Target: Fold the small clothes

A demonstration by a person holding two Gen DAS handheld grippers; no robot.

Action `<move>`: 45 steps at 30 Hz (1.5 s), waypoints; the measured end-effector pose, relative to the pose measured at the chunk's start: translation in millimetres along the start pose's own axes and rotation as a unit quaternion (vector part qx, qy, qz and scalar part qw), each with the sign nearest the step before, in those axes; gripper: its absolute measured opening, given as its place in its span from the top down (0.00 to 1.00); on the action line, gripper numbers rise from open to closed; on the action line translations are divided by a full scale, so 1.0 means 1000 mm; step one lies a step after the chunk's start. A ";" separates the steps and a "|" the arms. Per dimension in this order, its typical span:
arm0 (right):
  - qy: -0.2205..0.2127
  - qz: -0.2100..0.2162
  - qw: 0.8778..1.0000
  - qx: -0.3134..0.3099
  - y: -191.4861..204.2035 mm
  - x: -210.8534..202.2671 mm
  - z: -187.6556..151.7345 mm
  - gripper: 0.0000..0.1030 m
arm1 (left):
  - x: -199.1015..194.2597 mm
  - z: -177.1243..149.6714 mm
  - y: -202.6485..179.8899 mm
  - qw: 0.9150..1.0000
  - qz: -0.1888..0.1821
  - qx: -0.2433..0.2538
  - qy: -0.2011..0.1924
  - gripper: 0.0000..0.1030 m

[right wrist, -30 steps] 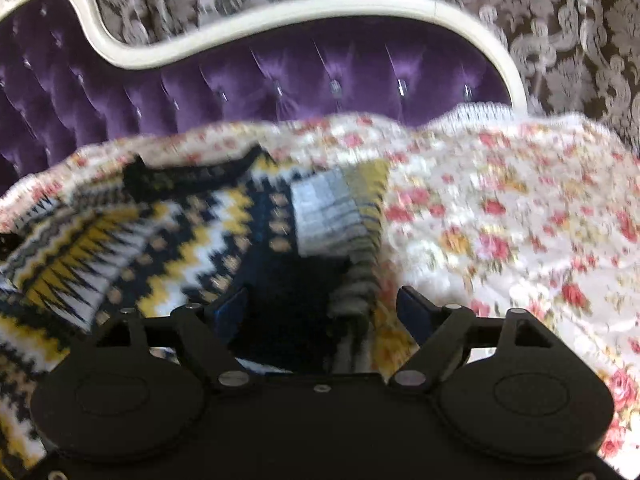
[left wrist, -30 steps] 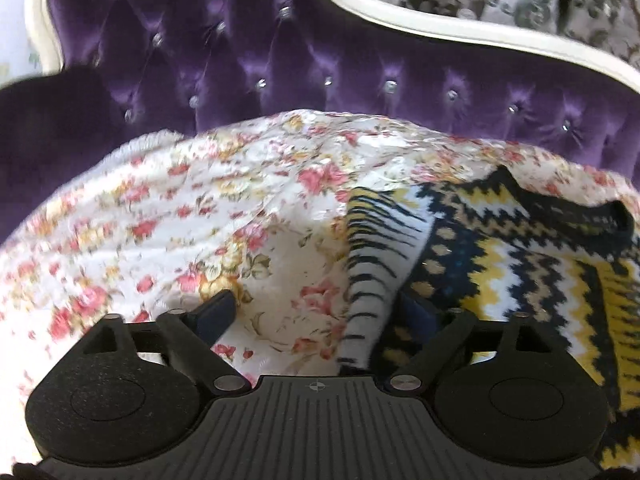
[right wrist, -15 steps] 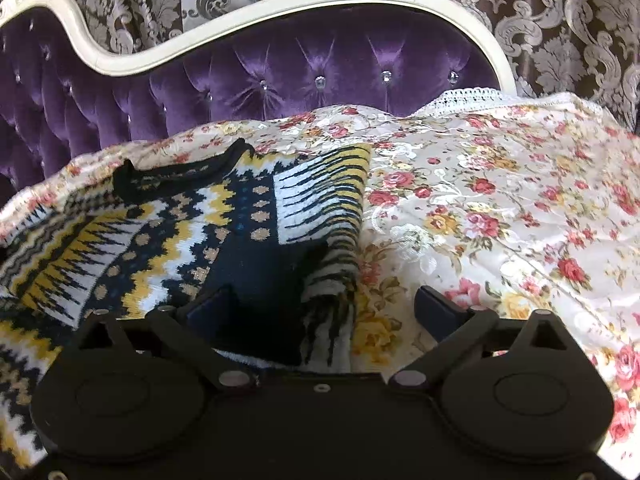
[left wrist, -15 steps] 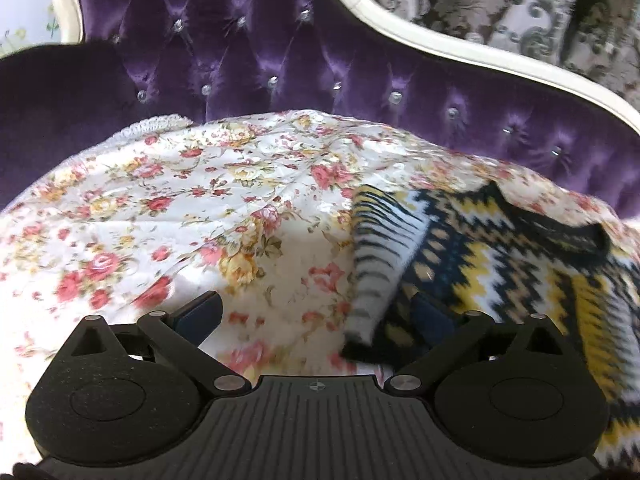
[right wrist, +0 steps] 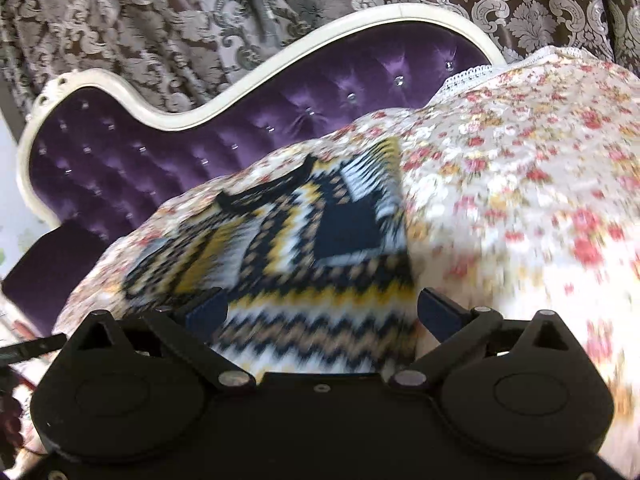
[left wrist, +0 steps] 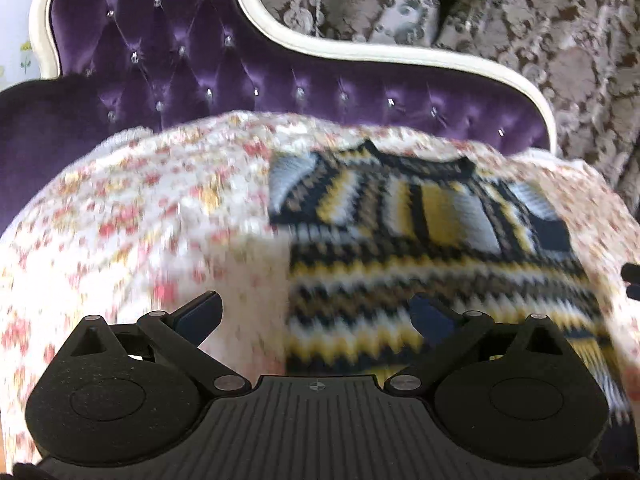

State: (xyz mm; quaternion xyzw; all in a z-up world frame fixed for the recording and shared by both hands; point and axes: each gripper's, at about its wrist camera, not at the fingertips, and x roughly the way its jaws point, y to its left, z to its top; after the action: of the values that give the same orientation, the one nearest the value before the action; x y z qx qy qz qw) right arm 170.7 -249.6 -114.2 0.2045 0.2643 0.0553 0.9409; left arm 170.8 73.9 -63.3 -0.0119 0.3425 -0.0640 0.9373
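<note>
A small knitted sweater (left wrist: 420, 240) with navy, yellow, white and tan zigzag bands lies flat on the floral bedspread (left wrist: 140, 220), both sleeves folded in over its chest. It also shows in the right wrist view (right wrist: 320, 248). My left gripper (left wrist: 316, 314) is open and empty, raised over the sweater's left lower edge. My right gripper (right wrist: 322, 312) is open and empty, raised over the sweater's lower right part. Both views are blurred by motion.
A purple tufted headboard (left wrist: 240, 76) with a cream frame stands behind the bed, also in the right wrist view (right wrist: 160, 152). Grey damask curtains (right wrist: 160, 20) hang behind it. The floral bedspread (right wrist: 520, 200) spreads wide to the right.
Both grippers have let go of the sleeves and pulled back and up from the sweater. More of the sweater now shows, with the sleeves lying folded inward.
</note>
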 end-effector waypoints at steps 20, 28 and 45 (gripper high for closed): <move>0.097 -0.052 0.987 -0.115 0.055 -0.027 -0.101 0.01 | -0.019 -0.086 -0.057 0.993 0.069 0.041 0.088 0.01; 0.107 -0.064 0.982 -0.138 0.060 -0.025 -0.108 0.01 | -0.018 -0.088 -0.054 0.993 0.059 0.033 0.094 0.01; 0.113 -0.059 0.983 -0.136 0.058 -0.023 -0.107 0.00 | -0.015 -0.086 -0.057 0.991 0.070 0.049 0.101 0.01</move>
State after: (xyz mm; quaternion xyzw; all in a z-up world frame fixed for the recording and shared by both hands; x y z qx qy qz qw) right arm 95.1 -163.3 -162.2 0.0515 0.3704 0.0583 0.9256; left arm 97.8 21.6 -116.2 0.0642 0.4317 -0.0154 0.8996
